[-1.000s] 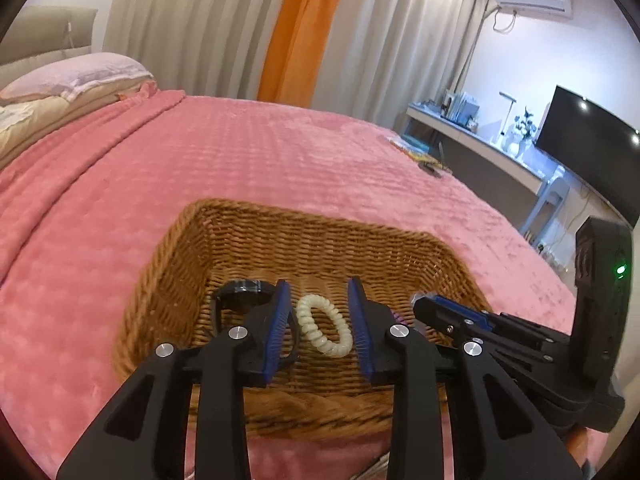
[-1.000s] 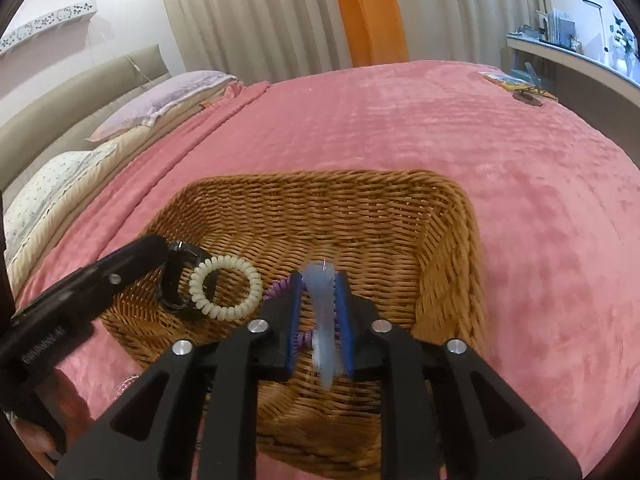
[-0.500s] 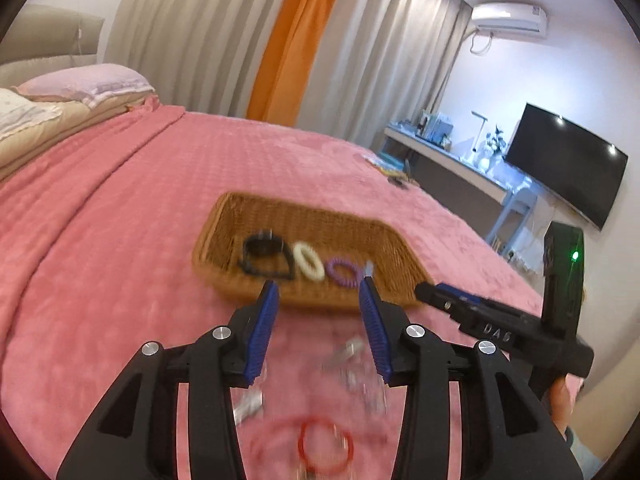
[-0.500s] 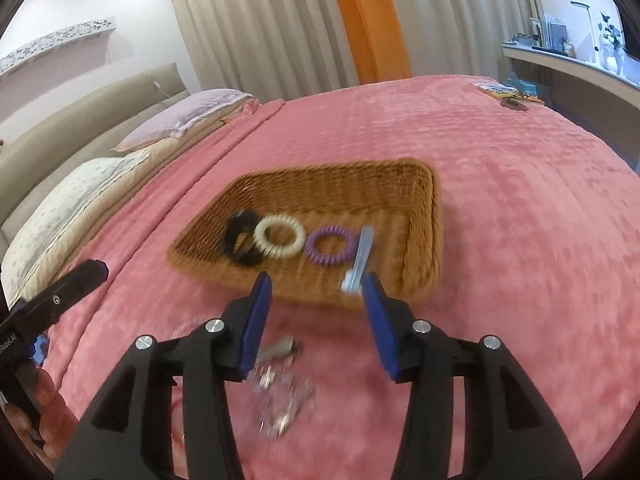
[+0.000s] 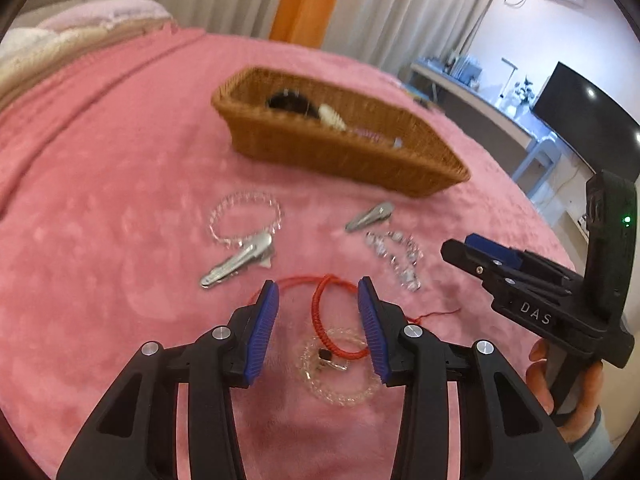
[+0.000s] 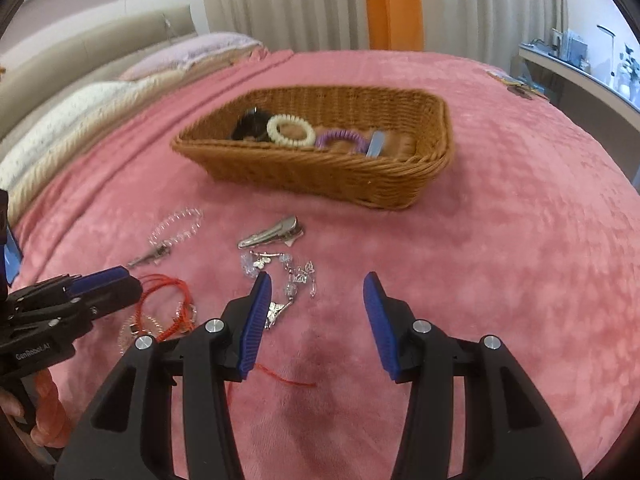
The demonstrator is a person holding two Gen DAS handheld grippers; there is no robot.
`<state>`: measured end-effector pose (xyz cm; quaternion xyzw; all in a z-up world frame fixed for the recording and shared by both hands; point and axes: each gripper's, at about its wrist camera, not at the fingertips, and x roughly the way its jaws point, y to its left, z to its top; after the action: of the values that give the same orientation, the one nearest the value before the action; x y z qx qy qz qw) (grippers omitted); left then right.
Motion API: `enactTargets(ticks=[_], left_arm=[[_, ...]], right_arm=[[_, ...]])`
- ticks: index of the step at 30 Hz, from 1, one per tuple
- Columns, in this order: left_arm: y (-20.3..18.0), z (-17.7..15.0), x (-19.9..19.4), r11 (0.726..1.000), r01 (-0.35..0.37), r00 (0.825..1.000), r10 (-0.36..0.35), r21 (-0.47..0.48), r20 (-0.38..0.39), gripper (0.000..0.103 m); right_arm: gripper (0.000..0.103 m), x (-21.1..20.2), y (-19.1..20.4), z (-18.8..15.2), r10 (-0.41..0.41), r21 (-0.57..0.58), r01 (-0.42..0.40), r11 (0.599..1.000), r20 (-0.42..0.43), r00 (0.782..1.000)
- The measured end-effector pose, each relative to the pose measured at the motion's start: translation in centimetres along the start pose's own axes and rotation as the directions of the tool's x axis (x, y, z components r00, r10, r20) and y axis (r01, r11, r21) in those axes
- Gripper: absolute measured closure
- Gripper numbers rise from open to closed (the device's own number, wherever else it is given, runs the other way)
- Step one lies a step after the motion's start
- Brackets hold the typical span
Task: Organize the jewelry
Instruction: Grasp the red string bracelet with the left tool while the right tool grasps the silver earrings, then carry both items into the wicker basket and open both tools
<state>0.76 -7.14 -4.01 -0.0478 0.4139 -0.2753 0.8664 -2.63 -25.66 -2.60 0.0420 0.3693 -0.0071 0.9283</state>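
Woven wicker basket (image 6: pixel 320 172), plush pink blanket (image 6: pixel 520 240), shiny metal hair clip (image 6: pixel 272 233).

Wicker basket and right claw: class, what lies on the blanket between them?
In the right wrist view, between the wicker basket and the open right claw lie a silver hair clip and a butterfly charm chain.

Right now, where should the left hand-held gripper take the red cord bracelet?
Probably the far arc of the red cord bracelet, from above. It lies flat between the open left hand-held gripper pads; its near arc overlaps the clear bead bracelet, so gripping there risks lifting both.
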Motion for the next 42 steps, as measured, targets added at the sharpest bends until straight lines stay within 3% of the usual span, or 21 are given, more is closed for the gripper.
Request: enactTargets(ticks=[11, 14, 18, 20, 26, 36, 42], left_arm=[[1.4, 0.1, 2.2, 0.997, 0.070, 0.997, -0.072, -0.037, -0.029, 0.068], [0.7, 0.0, 2.3, 0.999, 0.052, 0.998, -0.052, -0.011, -0.035, 0.076], [-0.3, -0.3, 2.5, 0.999, 0.001, 0.999, 0.000, 0.034, -0.042, 0.099], [-0.4, -0.4, 2.1, 0.999, -0.027, 0.999, 0.028, 0.044, -0.023, 0.100], [-0.2, -0.7, 1.3, 0.999, -0.013, 1.000, 0.012, 0.046, 0.018, 0.101], [1.2, -1.0, -0.8, 0.996, 0.083, 0.988, -0.079, -0.022, 0.130, 0.101], [0.3, -0.7, -1.9, 0.997, 0.082, 0.984, -0.083, 0.016, 0.158, 0.101]], right_arm=[[0.060, 4.0, 1.6, 1.2, -0.026, -0.054, 0.021, 0.998, -0.079, 0.997], [0.072, 4.5, 1.7, 1.1, -0.034, -0.056, 0.029, 0.998, -0.098, 0.995], [0.091, 4.5, 2.6, 0.9, -0.052, -0.100, 0.042, 0.994, -0.099, 0.994], [0.095, 4.3, 2.9, 0.8, -0.062, -0.118, 0.052, 0.992, -0.087, 0.994], [0.095, 3.4, 2.3, 0.8, -0.034, -0.093, 0.030, 0.995, -0.049, 0.998], [0.095, -0.9, 3.4, 0.3, 0.027, -0.147, -0.007, 0.989, 0.132, 0.991], [0.095, -2.6, 3.0, 0.9, 0.067, -0.112, -0.052, 0.992, 0.129, 0.989]])
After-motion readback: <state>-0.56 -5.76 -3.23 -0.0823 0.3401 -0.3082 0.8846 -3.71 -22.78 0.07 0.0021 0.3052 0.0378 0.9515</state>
